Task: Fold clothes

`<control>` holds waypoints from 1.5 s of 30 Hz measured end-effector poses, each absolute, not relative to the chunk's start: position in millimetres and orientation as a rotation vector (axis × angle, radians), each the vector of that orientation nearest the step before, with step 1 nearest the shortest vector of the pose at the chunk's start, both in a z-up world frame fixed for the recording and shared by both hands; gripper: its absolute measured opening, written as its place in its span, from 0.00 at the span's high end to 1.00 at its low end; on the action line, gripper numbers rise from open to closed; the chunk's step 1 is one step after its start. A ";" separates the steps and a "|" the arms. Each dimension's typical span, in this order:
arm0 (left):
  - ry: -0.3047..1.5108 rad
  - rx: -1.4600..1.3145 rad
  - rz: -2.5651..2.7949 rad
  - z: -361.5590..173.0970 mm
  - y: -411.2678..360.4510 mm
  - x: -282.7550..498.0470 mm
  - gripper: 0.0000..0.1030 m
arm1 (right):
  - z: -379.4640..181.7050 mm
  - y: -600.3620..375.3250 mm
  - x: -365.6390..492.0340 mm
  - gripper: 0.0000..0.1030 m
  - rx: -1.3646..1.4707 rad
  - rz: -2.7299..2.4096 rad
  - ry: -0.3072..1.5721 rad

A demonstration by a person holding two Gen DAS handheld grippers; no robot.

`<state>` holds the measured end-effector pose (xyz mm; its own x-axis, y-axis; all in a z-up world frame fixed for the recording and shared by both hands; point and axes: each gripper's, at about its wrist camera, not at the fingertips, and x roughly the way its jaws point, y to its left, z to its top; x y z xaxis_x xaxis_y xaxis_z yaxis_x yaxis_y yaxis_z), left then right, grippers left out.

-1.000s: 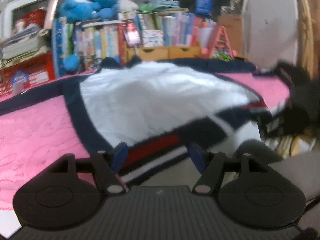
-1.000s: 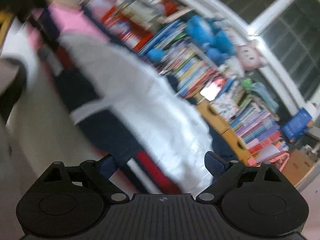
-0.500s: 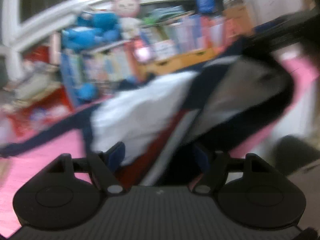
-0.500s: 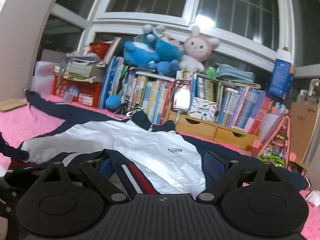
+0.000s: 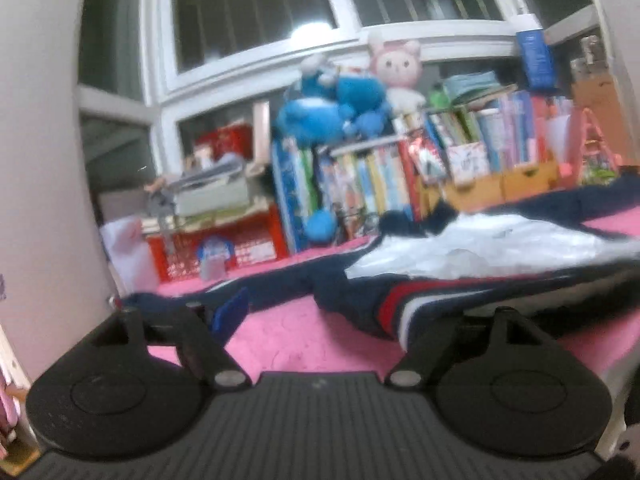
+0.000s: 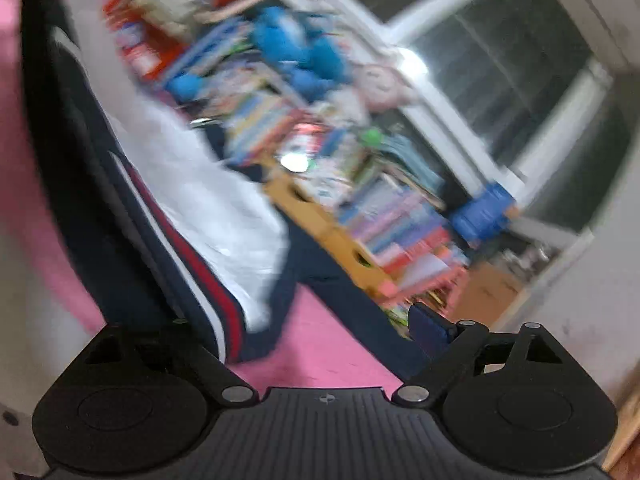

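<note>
Left gripper (image 5: 320,312): ribbed black body, blue pads, jaws opening, nothing clamped. Jacket (image 5: 500,252): crinkled white panel, navy, red-striped hem, on quilted pink bedspread (image 5: 304,344). Right gripper (image 6: 320,320): jaws wide, hem between them, ungripped.

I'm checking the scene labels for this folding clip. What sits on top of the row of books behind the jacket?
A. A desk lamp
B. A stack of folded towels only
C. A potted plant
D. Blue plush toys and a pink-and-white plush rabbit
D: in the left wrist view the blue plush toys and the pink-and-white plush rabbit sit on top of the books, behind the jacket.
</note>
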<state>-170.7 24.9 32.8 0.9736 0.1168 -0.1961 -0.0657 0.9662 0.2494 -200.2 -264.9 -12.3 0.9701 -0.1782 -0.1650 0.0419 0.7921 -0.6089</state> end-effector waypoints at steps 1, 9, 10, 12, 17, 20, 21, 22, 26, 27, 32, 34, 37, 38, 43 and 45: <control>0.225 0.259 0.077 29.4 23.8 -170.9 0.23 | -5.0 -276.7 -202.3 0.11 -0.563 -0.117 0.229; 0.457 0.268 -0.007 -25.9 27.6 -151.2 0.22 | -46.4 -293.2 -196.3 0.10 -0.470 -0.066 0.380; 0.458 0.248 -0.024 -25.8 30.8 -151.6 0.23 | -46.8 -290.6 -197.6 0.10 -0.479 -0.059 0.369; 0.455 0.189 -0.070 -22.3 38.4 -153.5 0.23 | -43.8 -287.8 -199.4 0.09 -0.476 -0.035 0.360; 0.444 -0.177 -0.350 -7.0 75.3 -169.1 0.16 | -19.3 -304.9 -204.5 0.08 -0.207 0.205 0.467; 0.400 -0.279 -0.437 1.7 97.7 -183.7 0.14 | -6.9 -316.6 -211.7 0.08 -0.049 0.363 0.511; 0.385 -0.312 -0.465 4.7 105.1 -188.5 0.14 | -3.3 -318.8 -213.7 0.07 -0.027 0.399 0.516; 0.363 -0.333 -0.478 8.3 110.8 -192.3 0.14 | 0.8 -320.6 -216.4 0.07 -0.014 0.433 0.517; 0.282 -0.392 -0.482 22.0 124.6 -200.1 0.06 | 20.2 -325.8 -225.3 0.03 0.061 0.546 0.468; 0.269 -0.390 -0.450 24.7 120.9 -196.5 0.06 | 24.3 -325.1 -222.6 0.00 0.088 0.556 0.441; 0.277 -0.157 -0.157 14.3 51.0 -134.0 0.17 | 12.2 -262.8 -169.0 0.00 0.020 0.329 0.292; 0.277 -0.143 -0.133 0.1 30.7 -108.8 0.24 | -2.7 -231.2 -145.5 0.01 -0.029 0.304 0.257; 0.297 -0.113 -0.118 -18.3 16.4 -93.4 0.28 | -23.8 -196.5 -124.8 0.02 -0.056 0.282 0.224; 0.304 -0.103 -0.113 -24.4 11.6 -88.4 0.28 | -31.8 -189.6 -121.8 0.02 -0.065 0.259 0.212; 0.332 -0.005 -0.039 -52.7 0.2 -76.2 0.18 | -64.2 -194.4 -109.3 0.02 -0.034 0.180 0.266; 0.311 0.044 -0.015 -60.2 0.0 -78.7 0.15 | -72.6 -202.7 -106.6 0.02 -0.023 0.164 0.280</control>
<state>-78.7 0.0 -60.2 0.9520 -0.0084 -0.3059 0.0219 0.9989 0.0407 -106.6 -202.7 -72.6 0.9480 0.1575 -0.2766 -0.1639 0.9865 -0.0001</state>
